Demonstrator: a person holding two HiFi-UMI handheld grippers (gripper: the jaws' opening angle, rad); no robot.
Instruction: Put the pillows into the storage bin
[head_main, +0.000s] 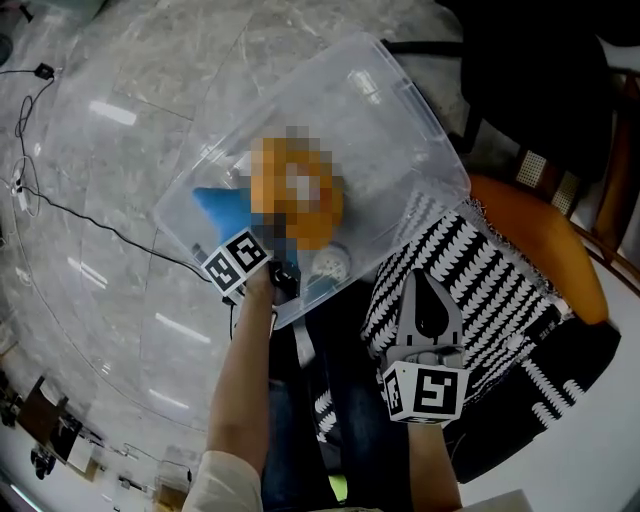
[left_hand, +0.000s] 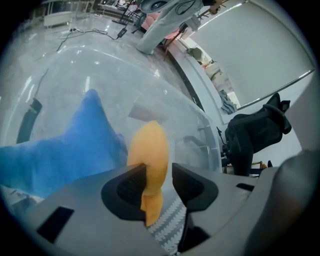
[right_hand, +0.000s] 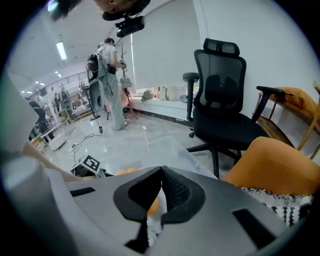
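Clear storage bin (head_main: 372, 108) sits mid-frame in the head view on the marble floor (head_main: 110, 170). There's a blue pillow (head_main: 218, 206) and an orange pillow (head_main: 326, 203) already inside it. The left tongs (left_hand: 159, 172) are at the bin's lower edge, partway open. The orange pillow's edge sits between them, against one jaw with a gap to the other, so not really pinched. The right tongs (right_hand: 162, 172) are closed, tips touching, lower right of the frame over a black-and-white pillow (head_main: 485, 268). That one's outside the bin, just beside its lower-right corner, next to an orange cushion (head_main: 540, 225).
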